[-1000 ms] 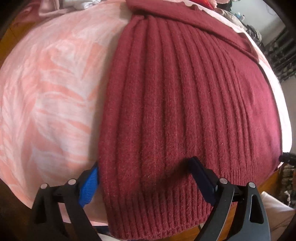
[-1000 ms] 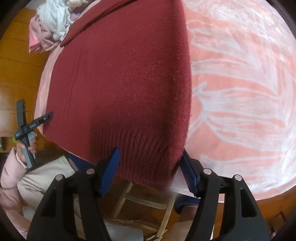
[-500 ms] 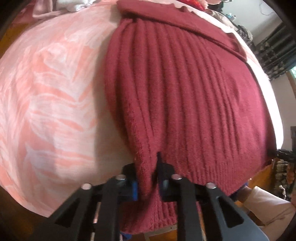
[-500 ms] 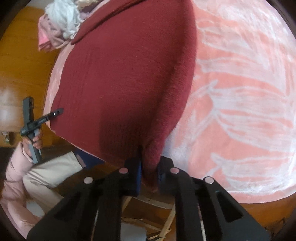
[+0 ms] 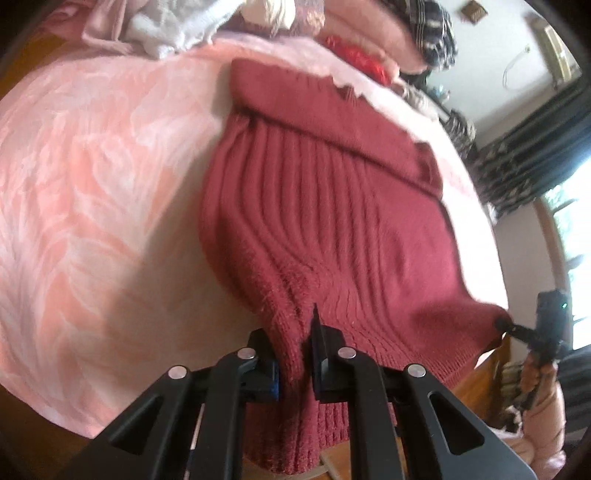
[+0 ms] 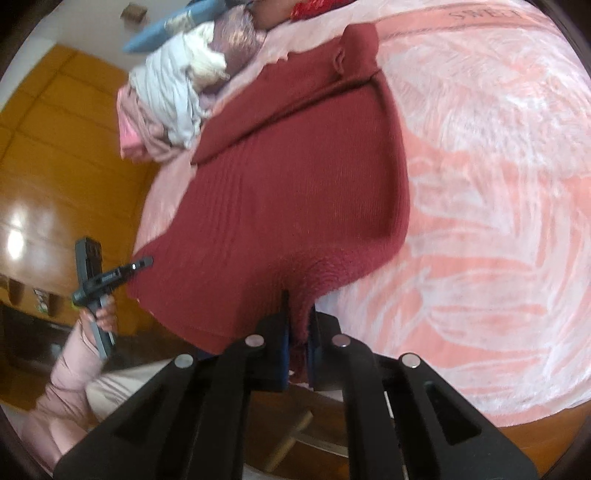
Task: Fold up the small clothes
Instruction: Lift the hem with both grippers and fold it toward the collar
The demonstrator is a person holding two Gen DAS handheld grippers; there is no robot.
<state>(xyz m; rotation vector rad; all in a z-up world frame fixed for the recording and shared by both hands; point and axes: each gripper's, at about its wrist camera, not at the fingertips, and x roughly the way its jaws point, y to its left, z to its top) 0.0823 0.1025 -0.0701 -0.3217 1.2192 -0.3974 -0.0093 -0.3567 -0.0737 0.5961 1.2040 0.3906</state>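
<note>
A: Where does the maroon sweater (image 5: 332, 206) lie?
B: On the pink blanket (image 5: 92, 206); its hem corners are clamped by the left gripper (image 5: 293, 354) and right gripper (image 6: 298, 343), apparently lifted.

The pink blanket (image 5: 92, 206) lies bare and flat on the left of the red sweater (image 5: 332, 206), open room for a hand; on the sweater's other side, in the right wrist view, the blanket is just as clear; at the far end a heap of clothes (image 5: 166, 26) blocks the way; the sweater's far edge lies close to it.
</note>
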